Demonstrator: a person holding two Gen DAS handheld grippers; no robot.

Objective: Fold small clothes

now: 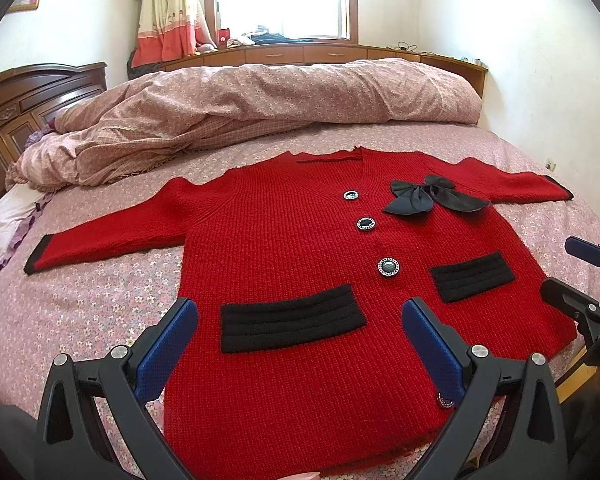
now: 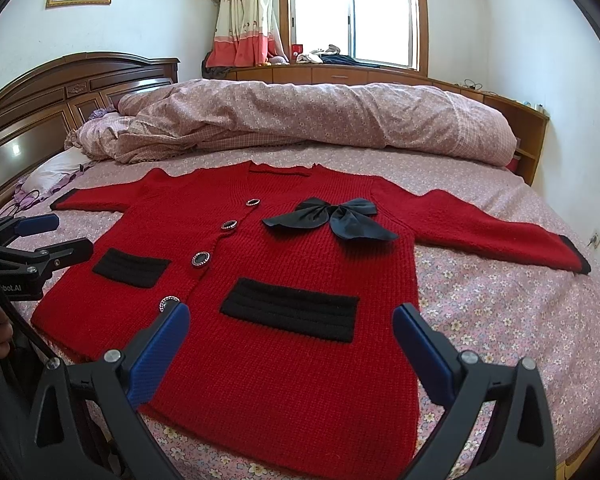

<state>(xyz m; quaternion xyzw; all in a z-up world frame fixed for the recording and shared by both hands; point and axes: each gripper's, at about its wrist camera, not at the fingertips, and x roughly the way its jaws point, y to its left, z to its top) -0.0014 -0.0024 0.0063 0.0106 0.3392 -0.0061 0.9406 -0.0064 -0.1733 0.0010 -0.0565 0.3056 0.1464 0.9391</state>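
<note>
A small red knit cardigan (image 1: 292,240) lies flat and face up on the bed, sleeves spread out to both sides. It has black cuffs, two black pockets, round buttons and a black bow (image 1: 436,196) on the chest. It also shows in the right wrist view (image 2: 300,264) with its bow (image 2: 332,220). My left gripper (image 1: 300,316) is open and empty above the hem, over the left pocket. My right gripper (image 2: 292,320) is open and empty above the hem, over the right pocket. Each gripper shows at the edge of the other's view, the right one (image 1: 572,276) and the left one (image 2: 56,236).
The bed has a pink floral sheet (image 1: 100,312). A bunched pink duvet (image 1: 260,104) lies across the far side behind the cardigan. A dark wooden headboard (image 2: 80,88) is at the left. A wooden ledge (image 2: 340,76) runs under the window.
</note>
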